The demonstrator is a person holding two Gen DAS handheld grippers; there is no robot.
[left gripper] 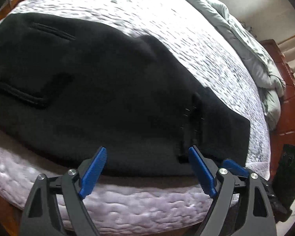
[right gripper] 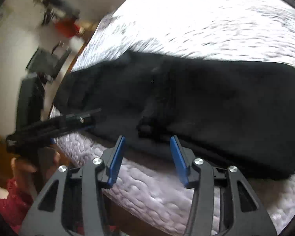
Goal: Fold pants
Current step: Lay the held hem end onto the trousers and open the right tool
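Note:
Black pants (left gripper: 108, 90) lie flat on a white quilted mattress (left gripper: 167, 19), near its front edge. A back pocket shows at the left. My left gripper (left gripper: 147, 157) is open and empty, its blue pads just short of the pants' near edge. In the right wrist view the pants (right gripper: 206, 102) stretch across the bed. My right gripper (right gripper: 147, 149) is open and empty, just before the pants' near edge. The left gripper (right gripper: 72, 120) shows there at the left, over the pants' edge, held by a hand.
A rumpled grey duvet (left gripper: 255, 55) lies at the far right of the bed. A red-brown wooden bed frame (left gripper: 285, 98) runs beyond it. A dark object (left gripper: 289, 167) stands on the floor at the right. Blurred furniture (right gripper: 49, 59) stands by the wall.

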